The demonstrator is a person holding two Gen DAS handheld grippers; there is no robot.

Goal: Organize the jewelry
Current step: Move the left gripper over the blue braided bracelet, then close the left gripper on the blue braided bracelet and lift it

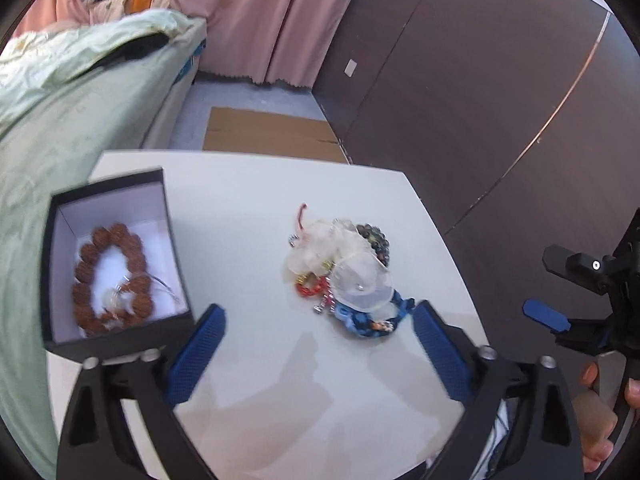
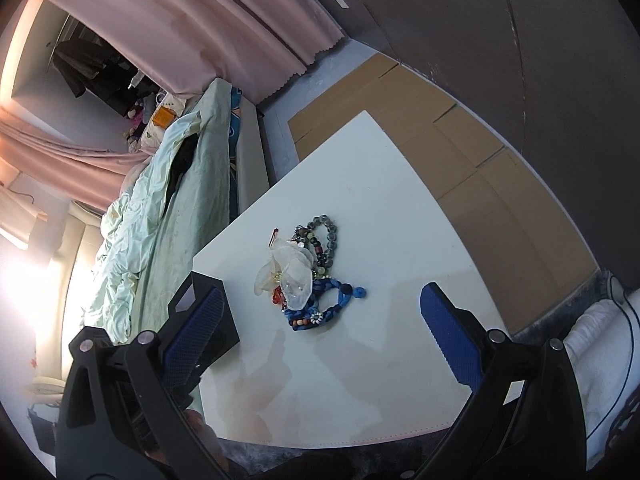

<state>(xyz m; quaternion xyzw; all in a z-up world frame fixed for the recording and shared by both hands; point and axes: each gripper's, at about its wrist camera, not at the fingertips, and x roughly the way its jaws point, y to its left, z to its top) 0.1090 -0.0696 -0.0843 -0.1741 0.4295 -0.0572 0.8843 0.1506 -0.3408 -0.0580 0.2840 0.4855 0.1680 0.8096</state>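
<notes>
A pile of jewelry (image 1: 344, 276) lies in the middle of the white table (image 1: 248, 208): a white gauzy flower piece, a dark bead bracelet, a red piece and a blue beaded one. It also shows in the right wrist view (image 2: 308, 276). A black box (image 1: 112, 264) with a white lining stands at the table's left and holds a brown bead bracelet (image 1: 108, 280). My left gripper (image 1: 316, 320) is open and empty, hovering just short of the pile. My right gripper (image 2: 320, 304) is open and empty above the table's near side; it shows at the right edge of the left wrist view (image 1: 560, 312).
A bed with a pale green cover (image 1: 60, 120) runs along the table's left. Flattened cardboard (image 1: 272, 136) lies on the floor beyond the table. A dark wall (image 1: 480, 100) and pink curtains (image 1: 260, 12) stand behind. The black box's corner (image 2: 212, 312) sits behind my right gripper's left finger.
</notes>
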